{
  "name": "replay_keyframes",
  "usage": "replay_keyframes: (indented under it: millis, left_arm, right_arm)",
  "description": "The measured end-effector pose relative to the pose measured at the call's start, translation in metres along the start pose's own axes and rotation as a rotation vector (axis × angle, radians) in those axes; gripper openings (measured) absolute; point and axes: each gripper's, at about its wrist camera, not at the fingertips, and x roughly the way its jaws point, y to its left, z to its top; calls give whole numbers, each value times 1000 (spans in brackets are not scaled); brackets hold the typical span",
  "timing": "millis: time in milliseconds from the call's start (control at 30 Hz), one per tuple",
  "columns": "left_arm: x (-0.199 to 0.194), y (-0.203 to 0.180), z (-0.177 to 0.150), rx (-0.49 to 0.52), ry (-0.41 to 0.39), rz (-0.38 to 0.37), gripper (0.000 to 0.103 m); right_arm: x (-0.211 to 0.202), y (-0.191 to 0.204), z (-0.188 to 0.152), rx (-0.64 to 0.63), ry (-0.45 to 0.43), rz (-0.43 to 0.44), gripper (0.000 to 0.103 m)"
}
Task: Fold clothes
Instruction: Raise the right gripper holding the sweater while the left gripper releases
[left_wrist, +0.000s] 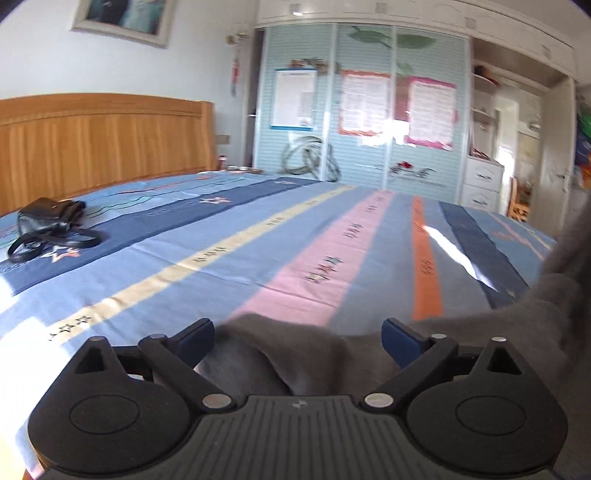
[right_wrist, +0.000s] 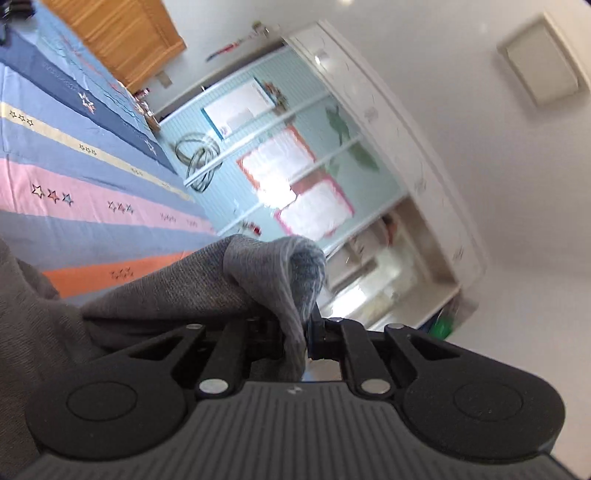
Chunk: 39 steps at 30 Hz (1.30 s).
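Lifting one end of the grey knit garment (right_wrist: 207, 284) off the bed (left_wrist: 258, 236) looks like the step in hand: the right gripper (right_wrist: 301, 332) has its jaws clamped on a bunched, ribbed edge of the fabric, probably a cuff or hem, and the tilted right wrist view suggests the tool is rolled well over onto its side. The left gripper (left_wrist: 298, 338) has its jaws wide apart, with a soft fold of the same grey cloth lying between the blue pads (left_wrist: 194, 338) but not pinched by them. The rest of the garment drapes down the right edge of the left wrist view and sags over the bedspread near both tools. By my reading, the next move calls for the left jaws to close on a matching edge or corner so the piece can be stretched flat between the two hands before a fold; the loose knit will likely droop and slide unless both ends are gripped. The cloth is a fine, matte weave with a ribbed border; the bedspread is smooth cotton in blue, pink, cream and orange stripes with small stitched stars. A black leather bag (left_wrist: 50, 225) with a looped strap lies well apart, near the wooden headboard (left_wrist: 107, 140).
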Motion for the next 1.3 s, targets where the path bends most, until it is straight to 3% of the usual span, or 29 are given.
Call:
replay_keyframes:
  millis: [167,333,567,767,867,933,1000,1167,1300]
  left_arm:
    - [16,41,12,-95,-10,30,97]
    - [31,63,15,-172,3,86,96]
    - [32,86,19,-269,-42,112,95]
    - [35,98,22,-314,-60,114,95]
    - [39,98,21,-306,-43,116,95]
    - [41,97,20,-302,-33,111,95]
    - [41,95,19,-293,-28,104,95]
    - [42,89,16,-268,-18,93,95]
    - [44,87,14,-253,-12,82,95]
  right_arm:
    - [-6,-21,53,-108,-97,-46,13]
    - [-16,-48,112,-129,-193,-27,13]
    - [-31,-99,189,-4,-354,-67,14]
    - [-41,-178,226,164,-496,-245,15]
    - [-53,-222,229,295,-573,-287,15]
    - [-53,-240,228,330,-570,-310,16]
    - [-49,-251,223,369,-546,-279,17]
    - [-26,-229,205,369,-435,-188,23]
    - [5,-178,180,417,-342,-98,23]
